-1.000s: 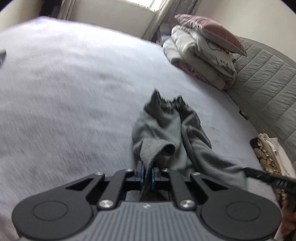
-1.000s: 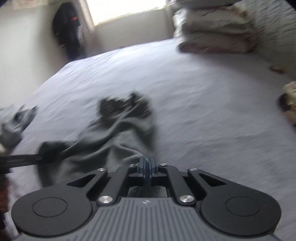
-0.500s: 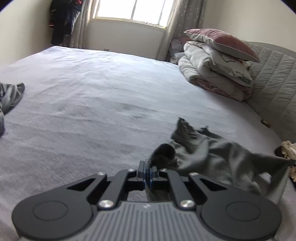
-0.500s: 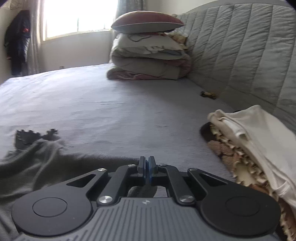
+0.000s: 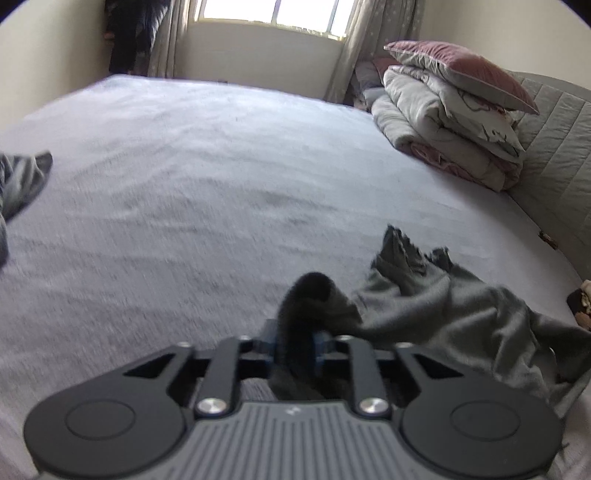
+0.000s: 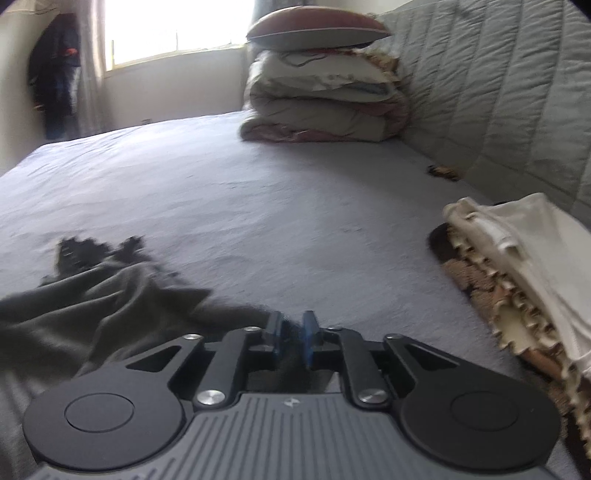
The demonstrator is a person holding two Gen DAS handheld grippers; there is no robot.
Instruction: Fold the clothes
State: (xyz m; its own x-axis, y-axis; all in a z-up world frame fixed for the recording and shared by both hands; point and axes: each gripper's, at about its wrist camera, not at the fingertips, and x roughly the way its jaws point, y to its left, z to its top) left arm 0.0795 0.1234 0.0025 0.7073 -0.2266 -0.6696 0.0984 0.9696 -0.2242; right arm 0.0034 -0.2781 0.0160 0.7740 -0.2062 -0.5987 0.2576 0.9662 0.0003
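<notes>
Grey cloth (image 5: 443,317) bunched between the just-opened jaws of the left hand-held gripper (image 5: 293,341) and of the right hand-held gripper (image 6: 291,334), pads no longer pinching, rest crumpled on the bed (image 5: 221,184). Likely to snag on the pads and drag out of shape if pulled away too early.

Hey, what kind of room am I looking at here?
Most likely a bedroom: a wide bed with a quilted headboard, folded bedding topped by a pillow stacked against it, and a curtained window beyond.
</notes>
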